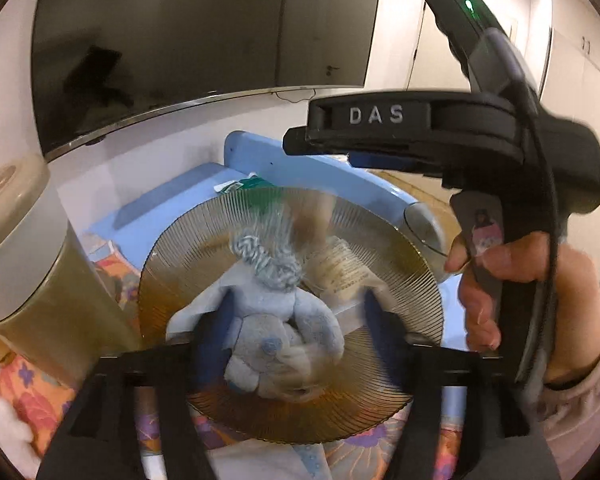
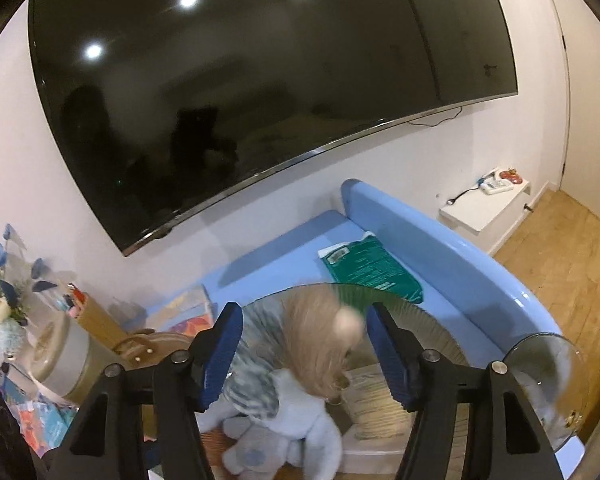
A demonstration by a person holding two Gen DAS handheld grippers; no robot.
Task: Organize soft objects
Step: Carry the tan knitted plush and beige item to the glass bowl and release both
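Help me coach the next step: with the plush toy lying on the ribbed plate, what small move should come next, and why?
Probably lift both grippers clear. The left gripper and right gripper stand open around the grey plush toy, which already rests on the amber ribbed plate, apparently unpinched.

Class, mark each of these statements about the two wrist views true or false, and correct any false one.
1. The blue plush toy lies on a ribbed amber glass plate. True.
2. The left gripper is clamped shut on the toy. False: its fingers stand apart on either side of it, open.
3. The television on the wall is showing a bright picture. False: its screen is dark, only reflecting ceiling lights.
4. A green packet lies on the light blue surface beyond the plate. True.
5. The right gripper is open. True.
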